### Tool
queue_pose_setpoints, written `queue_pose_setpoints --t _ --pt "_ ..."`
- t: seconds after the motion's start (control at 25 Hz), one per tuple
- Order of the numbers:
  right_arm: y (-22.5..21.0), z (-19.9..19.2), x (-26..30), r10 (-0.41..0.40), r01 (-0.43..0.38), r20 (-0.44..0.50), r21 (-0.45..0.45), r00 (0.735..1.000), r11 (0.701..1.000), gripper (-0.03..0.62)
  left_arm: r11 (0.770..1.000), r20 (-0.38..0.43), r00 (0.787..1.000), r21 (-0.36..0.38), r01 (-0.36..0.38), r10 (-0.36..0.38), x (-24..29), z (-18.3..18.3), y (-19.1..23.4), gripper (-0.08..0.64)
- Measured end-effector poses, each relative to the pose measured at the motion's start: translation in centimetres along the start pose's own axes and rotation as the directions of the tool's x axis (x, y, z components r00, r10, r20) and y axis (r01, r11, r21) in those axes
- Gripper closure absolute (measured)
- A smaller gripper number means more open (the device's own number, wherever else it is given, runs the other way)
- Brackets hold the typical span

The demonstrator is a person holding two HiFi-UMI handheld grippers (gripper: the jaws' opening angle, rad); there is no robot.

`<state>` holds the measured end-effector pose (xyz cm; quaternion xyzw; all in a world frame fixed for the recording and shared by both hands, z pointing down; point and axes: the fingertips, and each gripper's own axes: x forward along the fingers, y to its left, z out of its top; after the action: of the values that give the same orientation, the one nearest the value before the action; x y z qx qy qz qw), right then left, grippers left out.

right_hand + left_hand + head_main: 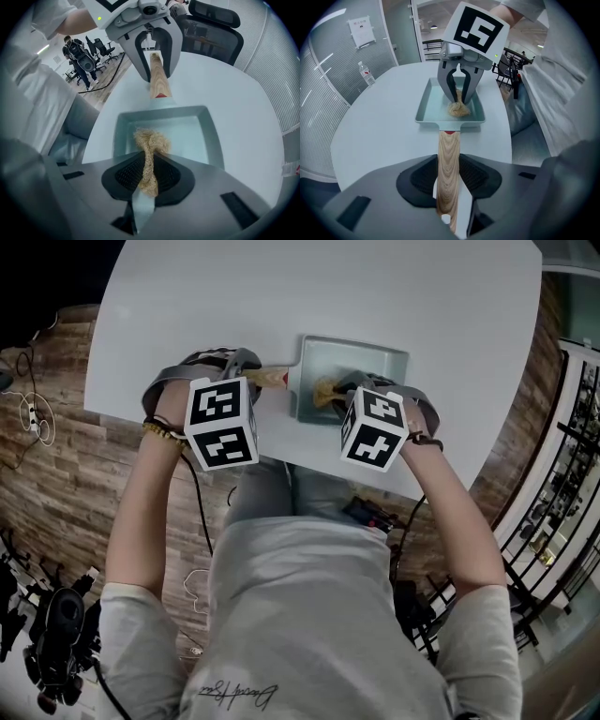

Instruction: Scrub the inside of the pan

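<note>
A pale teal, square pan (375,367) sits at centre frame on a white bench (328,287), close to the edge nearest the person (309,615). Its wooden handle (272,379) points to the left of the picture.

The left gripper (449,174) has its fingers (419,177) clamped on either side of that handle, partway along its length, steadying the pan. The right gripper (149,174) points down into the pan. Its fingers (126,176) pinch a tan, fibrous scrubber (151,140) at its waist. The loose tuft appears to rest on the pan's floor, toward the handle-side wall.

The pan looks stiff and smooth-coated, and probably light enough to skate across the slick bench under a firm rub. The handle therefore seems the right place to hold it, since bare wood should slip less than the glossy rim. The scrubber looks soft, springy and nearly weightless. It is best gripped deep at its middle, as here, because hard pressure could drag the fibres out of the pinch.

Further out, a bottle (369,75) stands on the bench at the upper left of the left gripper view. A chair (215,18) shows at the top right of the right gripper view.
</note>
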<state>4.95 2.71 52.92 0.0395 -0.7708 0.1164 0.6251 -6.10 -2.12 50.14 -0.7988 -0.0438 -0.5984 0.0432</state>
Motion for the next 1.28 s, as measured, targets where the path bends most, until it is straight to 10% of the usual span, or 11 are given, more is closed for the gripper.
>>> queue_pose_setpoints --t 0.36,1.28 --pt "2.0 -0.3 0.2 0.067 -0.068 -0.033 -0.030 0.997 0.997 0.525 1.000 -0.014 1.000 0.003 0.006 -0.006 0.0 -0.2 -0.1 0.410" --pt "-6.6 -0.1 -0.7 -0.054 0.054 0.003 0.032 0.999 0.998 0.523 0.999 0.003 0.999 -0.002 0.035 -0.035 -0.1 0.1 -0.3 0.410"
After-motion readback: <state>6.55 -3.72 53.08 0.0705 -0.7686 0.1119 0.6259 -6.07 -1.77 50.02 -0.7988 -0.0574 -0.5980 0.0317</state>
